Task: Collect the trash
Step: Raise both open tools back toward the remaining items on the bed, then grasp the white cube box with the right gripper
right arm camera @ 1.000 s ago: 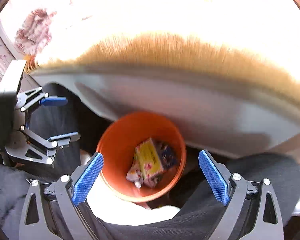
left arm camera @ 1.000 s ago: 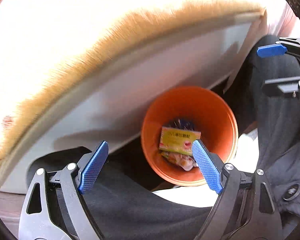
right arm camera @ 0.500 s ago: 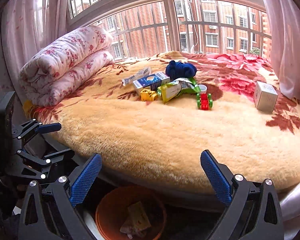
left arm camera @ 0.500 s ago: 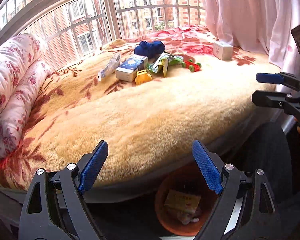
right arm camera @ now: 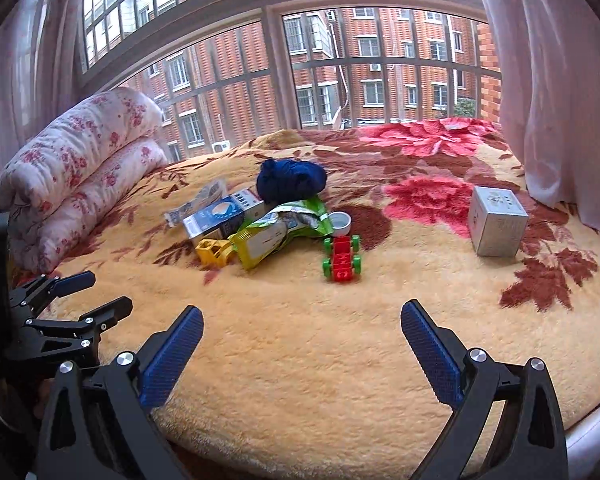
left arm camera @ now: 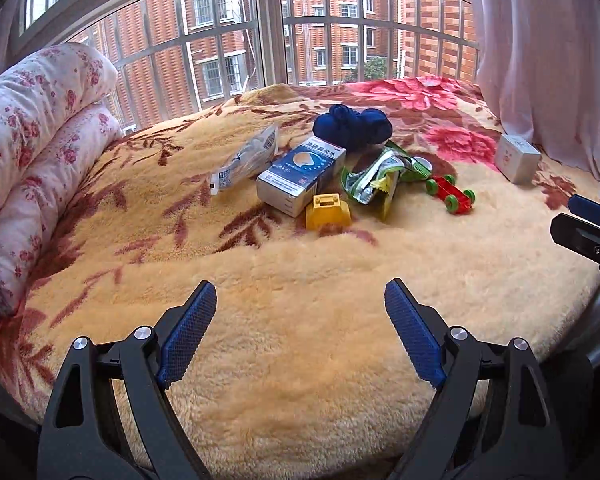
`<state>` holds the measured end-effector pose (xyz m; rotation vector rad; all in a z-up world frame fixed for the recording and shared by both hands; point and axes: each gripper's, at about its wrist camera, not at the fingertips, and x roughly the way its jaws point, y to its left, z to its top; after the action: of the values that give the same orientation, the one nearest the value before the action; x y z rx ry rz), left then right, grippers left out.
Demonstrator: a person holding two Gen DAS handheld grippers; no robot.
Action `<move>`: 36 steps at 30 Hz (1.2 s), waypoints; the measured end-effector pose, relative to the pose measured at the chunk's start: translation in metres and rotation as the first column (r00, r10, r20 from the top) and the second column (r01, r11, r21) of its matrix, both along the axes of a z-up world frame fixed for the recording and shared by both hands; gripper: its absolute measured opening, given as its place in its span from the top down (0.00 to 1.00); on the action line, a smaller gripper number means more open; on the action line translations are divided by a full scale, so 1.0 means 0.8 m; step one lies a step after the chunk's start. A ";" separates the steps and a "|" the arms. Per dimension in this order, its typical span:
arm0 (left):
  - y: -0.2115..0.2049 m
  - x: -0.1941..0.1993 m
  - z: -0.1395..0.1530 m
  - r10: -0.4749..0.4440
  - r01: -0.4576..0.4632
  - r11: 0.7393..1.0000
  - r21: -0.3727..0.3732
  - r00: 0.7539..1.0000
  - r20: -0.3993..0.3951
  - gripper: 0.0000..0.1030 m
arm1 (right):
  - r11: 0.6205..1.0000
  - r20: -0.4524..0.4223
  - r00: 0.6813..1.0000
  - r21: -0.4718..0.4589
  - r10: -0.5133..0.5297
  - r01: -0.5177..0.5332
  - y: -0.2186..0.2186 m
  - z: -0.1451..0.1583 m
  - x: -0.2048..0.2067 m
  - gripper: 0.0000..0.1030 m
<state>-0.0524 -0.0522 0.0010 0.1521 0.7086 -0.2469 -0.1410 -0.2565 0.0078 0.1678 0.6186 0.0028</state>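
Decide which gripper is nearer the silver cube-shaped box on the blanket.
Right. The silver box lies ahead and slightly right of the right gripper. From the left gripper it sits far off to the right, beyond the toy car.

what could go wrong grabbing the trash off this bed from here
The green snack bag leans on the blue carton, with the yellow toy and red toy car close by, so an open claw could catch a toy too. The clear wrapper lies flat in plush blanket; the claw may pinch fabric.
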 end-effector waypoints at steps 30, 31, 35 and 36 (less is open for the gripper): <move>-0.036 0.078 -0.049 0.074 -0.073 0.997 0.032 0.996 -0.052 0.18 | 0.920 -0.324 0.880 0.065 -0.347 0.387 -0.266 -0.071 0.199 0.07; -0.036 0.078 -0.050 0.074 -0.073 0.997 0.032 0.996 -0.053 0.18 | 0.921 -0.335 0.877 0.062 -0.344 0.384 -0.265 -0.073 0.202 0.11; -0.036 0.078 -0.050 0.074 -0.072 0.997 0.034 0.996 -0.054 0.18 | 0.930 -0.370 0.871 0.050 -0.322 0.365 -0.261 -0.081 0.211 0.39; -0.036 0.078 -0.050 0.074 -0.072 0.997 0.033 0.996 -0.056 0.18 | 0.930 -0.375 0.869 0.046 -0.323 0.366 -0.261 -0.083 0.213 0.40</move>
<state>0.0101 -0.0812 -0.0394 0.1487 0.7731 -0.1708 0.0293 -0.4654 -0.0583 0.3974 0.9516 -0.3482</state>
